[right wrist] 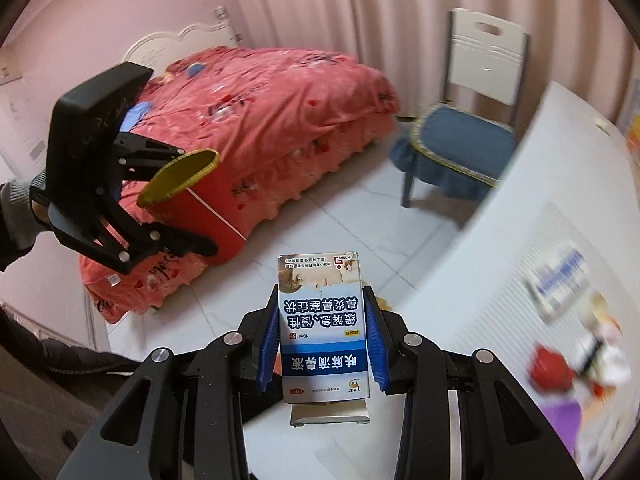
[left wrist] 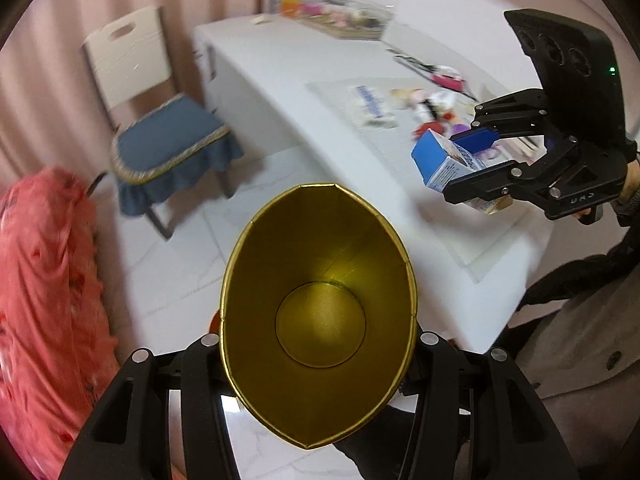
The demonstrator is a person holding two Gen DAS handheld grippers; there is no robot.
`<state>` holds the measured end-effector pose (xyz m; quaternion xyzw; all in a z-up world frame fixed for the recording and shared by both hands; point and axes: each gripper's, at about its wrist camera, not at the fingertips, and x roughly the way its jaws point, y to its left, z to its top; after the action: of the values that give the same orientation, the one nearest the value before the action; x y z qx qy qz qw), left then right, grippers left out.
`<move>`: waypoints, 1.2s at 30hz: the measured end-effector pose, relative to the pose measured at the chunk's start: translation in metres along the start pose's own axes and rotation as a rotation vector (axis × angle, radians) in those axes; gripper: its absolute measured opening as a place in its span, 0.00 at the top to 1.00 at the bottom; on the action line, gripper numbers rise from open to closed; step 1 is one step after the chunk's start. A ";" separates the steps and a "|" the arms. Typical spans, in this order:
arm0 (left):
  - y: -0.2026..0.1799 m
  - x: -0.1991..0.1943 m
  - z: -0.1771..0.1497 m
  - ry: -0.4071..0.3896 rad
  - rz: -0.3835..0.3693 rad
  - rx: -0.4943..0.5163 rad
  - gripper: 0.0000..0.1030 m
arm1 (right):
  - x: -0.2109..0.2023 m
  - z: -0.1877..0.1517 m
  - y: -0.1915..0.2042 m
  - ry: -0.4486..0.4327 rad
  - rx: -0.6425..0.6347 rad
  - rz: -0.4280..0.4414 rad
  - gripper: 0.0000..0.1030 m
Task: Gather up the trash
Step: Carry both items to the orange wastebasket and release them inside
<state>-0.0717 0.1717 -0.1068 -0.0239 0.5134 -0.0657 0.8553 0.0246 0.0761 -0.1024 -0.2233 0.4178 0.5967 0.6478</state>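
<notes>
A red paper cup (left wrist: 316, 312) with a gold inside fills the middle of the left wrist view. It is squeezed into an oval between the fingers of my left gripper (left wrist: 318, 340), which is shut on it. The right wrist view shows the same cup (right wrist: 208, 216) from the side, tilted, in the left gripper (right wrist: 188, 200) in front of the bed. My right gripper (right wrist: 323, 296) is shut on a blue and white medicine box (right wrist: 324, 328), its blue pads (right wrist: 376, 340) pressing both sides. From the left wrist, that box (left wrist: 436, 156) and right gripper (left wrist: 460, 168) hang over the table's near edge.
A long white table (left wrist: 304, 92) carries a mat with scattered wrappers and small items (left wrist: 424, 108). A white chair with a blue cushion (right wrist: 460, 136) stands at the table's far end. A bed under a pink-red quilt (right wrist: 260, 120) sits across the tiled floor (right wrist: 352, 208). A person's sleeve (left wrist: 580, 320) is at right.
</notes>
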 end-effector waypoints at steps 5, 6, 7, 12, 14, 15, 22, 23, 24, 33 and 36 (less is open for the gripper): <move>0.041 0.018 -0.015 0.025 0.004 -0.067 0.48 | 0.066 0.035 0.014 0.046 0.001 0.067 0.63; 0.051 0.022 -0.019 0.033 0.004 -0.079 0.48 | 0.078 0.039 0.015 0.054 0.001 0.074 0.63; 0.061 0.030 -0.022 0.045 0.000 -0.094 0.48 | 0.093 0.045 0.016 0.065 0.003 0.081 0.63; 0.098 0.059 -0.039 0.078 -0.020 -0.129 0.48 | 0.166 0.061 0.010 0.116 0.053 0.097 0.63; 0.114 0.073 -0.046 0.088 -0.035 -0.146 0.48 | 0.189 0.061 0.004 0.131 0.076 0.097 0.63; 0.120 0.082 -0.049 0.090 -0.045 -0.155 0.48 | 0.201 0.060 0.000 0.145 0.081 0.093 0.63; 0.149 0.143 -0.068 0.138 -0.096 -0.204 0.48 | 0.301 0.038 -0.026 0.294 0.171 0.061 0.63; 0.152 0.155 -0.072 0.150 -0.105 -0.212 0.48 | 0.312 0.033 -0.028 0.313 0.182 0.060 0.63; 0.154 0.160 -0.074 0.156 -0.110 -0.213 0.48 | 0.321 0.028 -0.030 0.327 0.191 0.059 0.63; 0.167 0.210 -0.092 0.208 -0.130 -0.241 0.43 | 0.396 0.002 -0.048 0.435 0.323 0.039 0.59; 0.168 0.217 -0.094 0.226 -0.119 -0.242 0.32 | 0.401 0.000 -0.049 0.443 0.320 0.012 0.49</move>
<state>-0.0390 0.3103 -0.3596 -0.1496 0.6081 -0.0562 0.7776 0.0474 0.3017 -0.4370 -0.2407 0.6393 0.4636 0.5643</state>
